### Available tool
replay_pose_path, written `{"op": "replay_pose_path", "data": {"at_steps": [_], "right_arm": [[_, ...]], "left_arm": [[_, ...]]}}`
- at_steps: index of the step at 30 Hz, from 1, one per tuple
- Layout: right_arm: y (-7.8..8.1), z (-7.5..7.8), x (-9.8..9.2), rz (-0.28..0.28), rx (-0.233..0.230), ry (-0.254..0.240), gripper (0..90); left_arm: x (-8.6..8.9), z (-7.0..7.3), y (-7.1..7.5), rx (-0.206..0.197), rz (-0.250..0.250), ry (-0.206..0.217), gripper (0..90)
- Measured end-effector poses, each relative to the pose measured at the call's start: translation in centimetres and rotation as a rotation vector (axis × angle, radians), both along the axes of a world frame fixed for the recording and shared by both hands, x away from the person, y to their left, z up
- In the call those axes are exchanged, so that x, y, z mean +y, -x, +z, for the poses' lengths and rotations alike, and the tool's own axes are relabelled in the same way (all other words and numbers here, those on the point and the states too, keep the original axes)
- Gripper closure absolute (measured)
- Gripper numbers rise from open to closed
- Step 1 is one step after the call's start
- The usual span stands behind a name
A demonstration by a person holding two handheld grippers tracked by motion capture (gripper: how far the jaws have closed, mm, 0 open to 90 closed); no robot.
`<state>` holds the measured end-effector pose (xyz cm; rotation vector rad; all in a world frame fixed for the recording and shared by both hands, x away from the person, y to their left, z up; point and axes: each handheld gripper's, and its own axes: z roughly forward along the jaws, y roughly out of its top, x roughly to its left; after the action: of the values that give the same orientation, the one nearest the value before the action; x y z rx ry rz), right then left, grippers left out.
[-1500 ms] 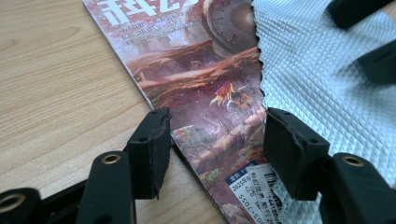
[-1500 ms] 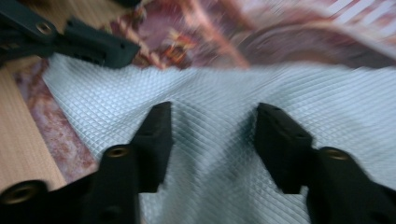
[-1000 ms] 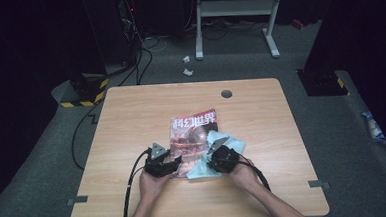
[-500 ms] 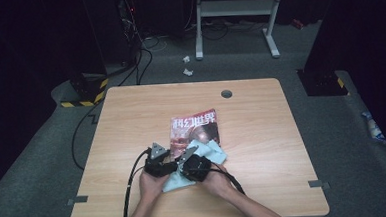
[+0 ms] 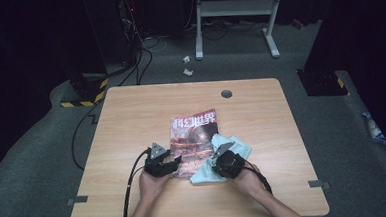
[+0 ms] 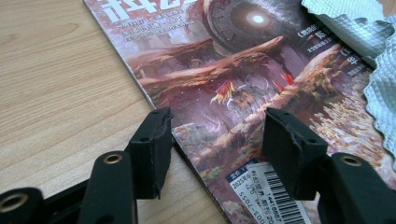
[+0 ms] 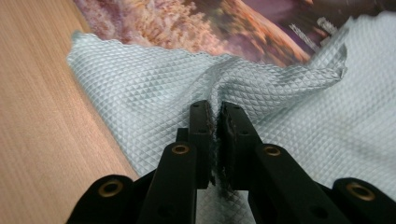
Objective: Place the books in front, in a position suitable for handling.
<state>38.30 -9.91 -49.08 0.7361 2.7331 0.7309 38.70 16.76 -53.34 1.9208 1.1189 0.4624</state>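
Cloth pinched beside the magazine

Right gripper (image 7: 212, 116) clamped the cloth (image 7: 154, 88) overlapping the magazine (image 6: 219, 70); left gripper (image 6: 215, 140) stood open astride its corner.

Left gripper (image 5: 170, 165): black body, grey three-cornered plate on top, black cable trailing off; right gripper (image 5: 219, 163): same build; jaws black, blocky, brass-coloured rivets at the joints; pads (image 6: 152, 140) matt, rough-edged; forearms bare, no sleeves.
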Motion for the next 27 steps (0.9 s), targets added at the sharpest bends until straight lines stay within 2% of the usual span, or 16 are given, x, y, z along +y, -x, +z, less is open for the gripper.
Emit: {"op": "replay_pose_path", "data": {"at_steps": [1, 3, 6, 8, 11, 14, 17, 19, 23, 25, 27], "right_arm": [[0.3, 0.0, 0.8, 0.014, -0.014, 0.009, 83.0], [0.5, -0.1, 2.7, 0.053, -0.012, -0.006, 83.0], [0.5, -0.3, 6.1, 0.085, 0.030, -0.048, 83.1], [0.5, -0.4, 8.1, 0.121, 0.028, -0.061, 83.1], [0.5, -0.4, 9.4, 0.138, 0.026, -0.057, 83.2], [0.3, -0.5, 8.2, 0.139, 0.064, -0.081, 83.2], [0.2, -0.4, 5.2, 0.104, 0.068, -0.073, 83.2], [0.1, -0.2, 2.7, 0.059, 0.057, -0.058, 83.2], [-0.1, -0.2, -1.8, -0.052, 0.075, -0.080, 83.2], [-0.2, -0.2, -2.0, -0.078, 0.093, -0.084, 83.3], [0.0, 0.0, -0.7, -0.068, 0.071, -0.036, 83.4]], "left_arm": [[0.0, 0.0, 0.0, 0.000, 0.000, 0.001, 42.5], [0.0, 0.0, 0.0, 0.003, 0.003, 0.006, 42.5], [0.0, 0.0, 0.0, 0.002, 0.003, 0.006, 42.5], [0.0, 0.0, 0.0, 0.002, 0.003, 0.007, 42.6], [0.0, 0.0, 0.0, 0.001, 0.004, 0.005, 42.6], [0.0, 0.0, 0.0, 0.001, 0.003, 0.005, 42.6], [-0.1, 0.0, 0.1, 0.000, 0.005, 0.005, 42.6], [-0.1, 0.0, 0.1, -0.003, 0.002, 0.004, 42.9], [-0.1, 0.0, 0.1, -0.001, -0.009, 0.008, 44.4], [-0.1, 0.0, 0.1, -0.002, -0.009, 0.006, 44.4], [-0.1, 0.0, 0.1, 0.000, -0.008, 0.008, 44.5]]}}
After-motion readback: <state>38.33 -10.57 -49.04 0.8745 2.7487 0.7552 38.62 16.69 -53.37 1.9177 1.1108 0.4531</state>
